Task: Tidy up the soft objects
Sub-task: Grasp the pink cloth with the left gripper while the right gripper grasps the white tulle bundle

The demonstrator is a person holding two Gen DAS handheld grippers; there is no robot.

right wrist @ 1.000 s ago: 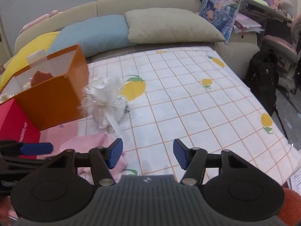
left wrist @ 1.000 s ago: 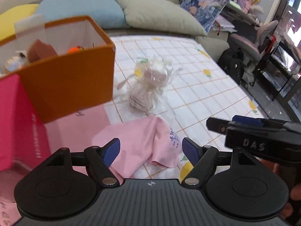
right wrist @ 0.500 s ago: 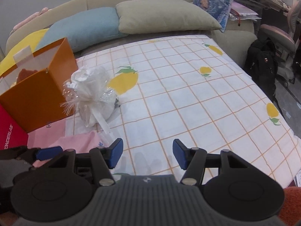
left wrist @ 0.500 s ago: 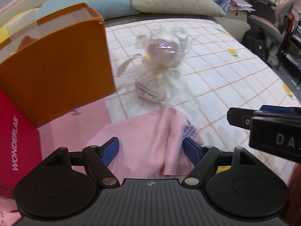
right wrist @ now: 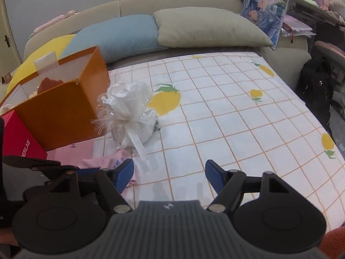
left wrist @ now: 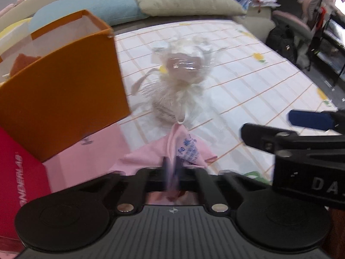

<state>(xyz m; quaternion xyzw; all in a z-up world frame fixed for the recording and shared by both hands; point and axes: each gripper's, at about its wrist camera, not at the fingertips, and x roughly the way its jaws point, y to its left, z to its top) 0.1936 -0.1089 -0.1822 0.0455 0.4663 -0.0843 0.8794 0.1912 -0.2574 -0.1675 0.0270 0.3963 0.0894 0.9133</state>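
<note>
Pinching a raised fold of the soft pink printed cloth, the left gripper is clamping shut where half a second ago it was straddling the fabric open. It is lying on the lemon-print bedsheet beside the orange cardboard box (likely its destination). Hovering alongside, the right gripper is staying apart, empty.

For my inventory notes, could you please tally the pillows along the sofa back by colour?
Yellow pillow: 1
Blue pillow: 1
Grey-green pillow: 1
Printed blue patterned pillow: 1
Total: 4
</note>
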